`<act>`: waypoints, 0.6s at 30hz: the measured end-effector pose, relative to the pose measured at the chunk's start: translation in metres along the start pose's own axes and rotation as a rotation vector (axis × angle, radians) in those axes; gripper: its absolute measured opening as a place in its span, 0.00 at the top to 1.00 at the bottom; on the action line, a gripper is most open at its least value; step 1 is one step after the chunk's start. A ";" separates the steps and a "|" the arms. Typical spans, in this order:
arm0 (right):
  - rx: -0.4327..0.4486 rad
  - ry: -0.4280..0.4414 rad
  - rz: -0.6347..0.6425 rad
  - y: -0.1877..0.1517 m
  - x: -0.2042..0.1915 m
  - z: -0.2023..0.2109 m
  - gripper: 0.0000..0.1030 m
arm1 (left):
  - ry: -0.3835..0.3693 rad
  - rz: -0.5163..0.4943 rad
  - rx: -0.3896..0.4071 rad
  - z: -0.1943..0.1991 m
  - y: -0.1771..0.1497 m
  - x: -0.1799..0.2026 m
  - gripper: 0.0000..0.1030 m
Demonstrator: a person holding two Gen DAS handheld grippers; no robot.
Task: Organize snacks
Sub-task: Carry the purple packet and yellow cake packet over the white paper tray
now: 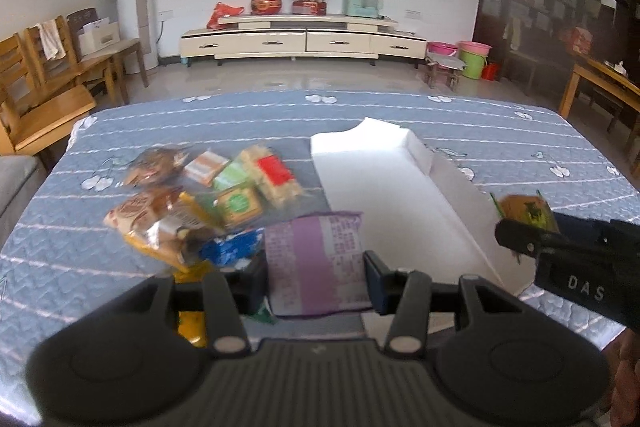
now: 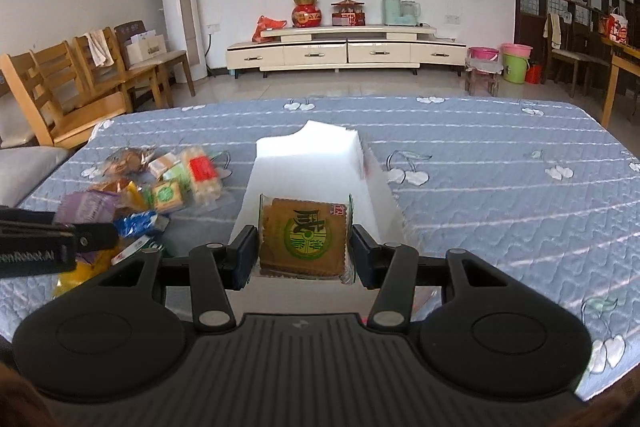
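Right wrist view: right gripper [image 2: 303, 254] clamped on a square biscuit packet [image 2: 303, 237], brown with a green round mark, pads pressing its two side edges, packet held clear of the bed cover. Directly behind it, toward 12 o'clock, the white box [image 2: 308, 157], open at the top, interior washed out by glare but apparently bare. Off at 9 to 10 o'clock, the snack pile [image 2: 160, 183] lying on the blue quilted cover [image 2: 500, 187], well apart from the box's right side and just beside its left wall.

Left wrist view: left gripper [image 1: 316, 269] closed on a purple packet [image 1: 316, 259], printed back facing up, fingers gripping its left and right edges. Box floor visible at 1 o'clock from the packet, white and with nothing seen inside. At 10 to 11 o'clock, still waiting: two round brown pastries in clear wrap, an orange-and-white packet, green packets, a long one with a red label, a blue one, a yellow one partly hidden under the gripper.

Judged progress: early. Two items lifted, none seen delivered, most of the pile untouched. Remaining: dropping both held packets into the box, then clearing the rest the same way.
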State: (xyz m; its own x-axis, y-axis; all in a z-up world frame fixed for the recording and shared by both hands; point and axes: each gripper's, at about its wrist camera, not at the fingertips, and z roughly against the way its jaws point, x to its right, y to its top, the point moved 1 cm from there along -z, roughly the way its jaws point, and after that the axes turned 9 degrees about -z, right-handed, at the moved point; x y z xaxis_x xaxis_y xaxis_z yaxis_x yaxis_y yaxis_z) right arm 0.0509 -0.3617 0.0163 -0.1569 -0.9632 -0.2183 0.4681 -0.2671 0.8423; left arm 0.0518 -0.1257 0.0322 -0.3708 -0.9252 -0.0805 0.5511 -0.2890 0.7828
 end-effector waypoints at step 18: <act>-0.044 0.010 0.034 0.037 0.023 -0.051 0.40 | -0.036 -0.045 -0.037 -0.052 0.023 0.038 0.53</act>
State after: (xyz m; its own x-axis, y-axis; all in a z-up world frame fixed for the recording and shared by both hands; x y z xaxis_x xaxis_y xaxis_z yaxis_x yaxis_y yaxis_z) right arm 0.1090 -0.3954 0.0176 -0.1316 -0.9719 -0.1950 0.5108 -0.2351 0.8269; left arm 0.0894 -0.1802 0.0150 -0.4219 -0.9019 -0.0927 0.5602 -0.3397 0.7555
